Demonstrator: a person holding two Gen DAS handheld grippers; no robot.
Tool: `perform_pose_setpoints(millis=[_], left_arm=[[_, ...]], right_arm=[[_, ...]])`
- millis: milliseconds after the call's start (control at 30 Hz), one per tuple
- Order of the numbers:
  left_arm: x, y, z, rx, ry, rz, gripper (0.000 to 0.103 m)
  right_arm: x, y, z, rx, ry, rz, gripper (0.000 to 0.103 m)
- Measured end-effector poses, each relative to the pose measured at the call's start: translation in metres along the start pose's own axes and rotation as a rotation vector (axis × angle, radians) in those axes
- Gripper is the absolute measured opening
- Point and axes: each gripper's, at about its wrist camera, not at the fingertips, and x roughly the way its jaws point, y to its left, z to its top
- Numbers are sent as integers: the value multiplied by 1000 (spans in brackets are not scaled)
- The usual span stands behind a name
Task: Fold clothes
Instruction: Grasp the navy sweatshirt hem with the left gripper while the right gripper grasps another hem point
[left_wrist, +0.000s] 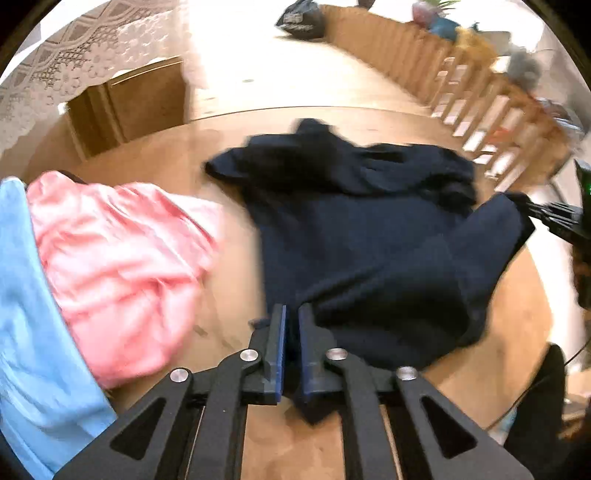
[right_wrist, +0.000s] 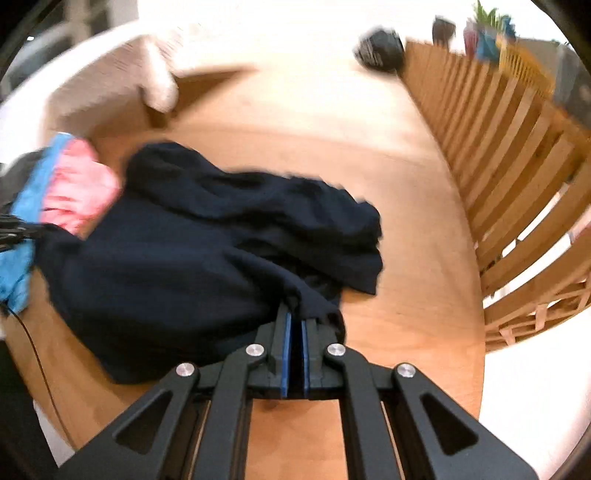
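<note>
Left wrist view: the left gripper is clenched on the near hem of a navy garment, dark cloth pinched between its blue-lined fingers. The garment lies spread and rumpled across a round wooden table, its far end bunched up. At the right edge of this view the right gripper grips a lifted corner of the same garment. Just left of the navy cloth lies a crumpled pink garment, and beside that, at the table's left edge, a light blue garment. Beyond the table stand a wooden cabinet and a slatted wooden railing, with a black bag on the pale floor. The picture is blurred.

Right wrist view: the right gripper is closed tight on a fold of the navy garment, the cloth rising into its narrow gap. The garment sits in a heap on the table, mostly to the left of the fingers. The pink garment and light blue garment lie at the far left, touching the navy one. The railing curves along the right.
</note>
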Motion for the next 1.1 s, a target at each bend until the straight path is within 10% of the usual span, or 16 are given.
perform_pose_setpoints(millis=[167, 633, 767, 1100], left_arm=[[-19, 24, -17, -11, -18, 8, 31], [50, -12, -26, 122, 101, 1, 34], [63, -16, -16, 109, 119, -70, 1], [7, 24, 7, 6, -5, -104, 1]], right_arm=[[29, -29, 19, 92, 54, -22, 20], [53, -45, -18, 109, 136, -6, 31], [52, -51, -19, 107, 141, 3, 31], [83, -52, -12, 35, 163, -10, 38]])
